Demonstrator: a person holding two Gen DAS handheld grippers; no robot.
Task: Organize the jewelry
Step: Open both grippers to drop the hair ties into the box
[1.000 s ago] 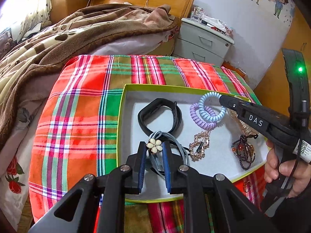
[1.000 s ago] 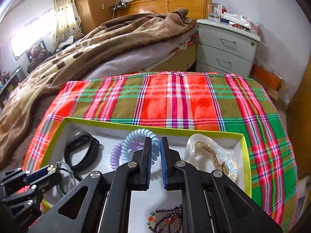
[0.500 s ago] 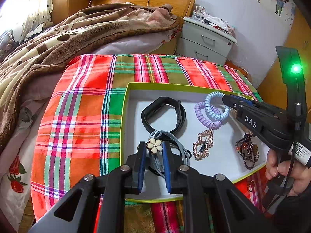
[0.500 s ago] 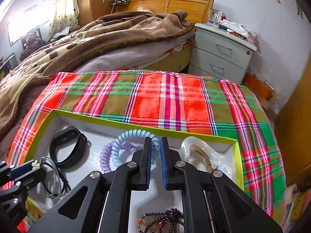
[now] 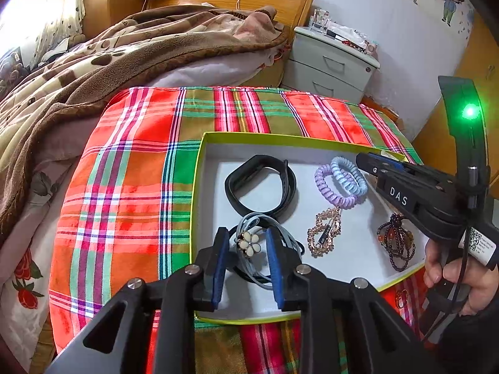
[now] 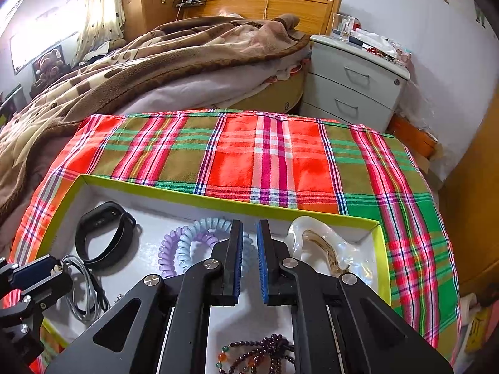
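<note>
Compared with a second ago, the left gripper has let go: its jaws were pressed against the flower hair tie and now they are opening, with the flower piece between the blue pads but not squeezed.

From the left wrist view, the hair tie lies in the near left part of the white box, its grey cords partly over the black wristband. I judge the step in hand to be the release of this hair tie into the box. Next, the left gripper should lift straight away, so that the pads do not catch the loose cords and drag them out. The flower is cream with a dark centre, small and hard-looking, on thin soft cords. Further right lie two coil hair ties, a gold chain and a dark bead bracelet. A hand holds the right gripper above the box's right side.

From the right wrist view, the right gripper has its fingers almost together with nothing between them, and it hovers over the coil hair ties. A clear bag with something golden in it rests in the far right corner. The bead bracelet is at the near edge, and the left gripper with the hair tie cords is at the far left.
</note>
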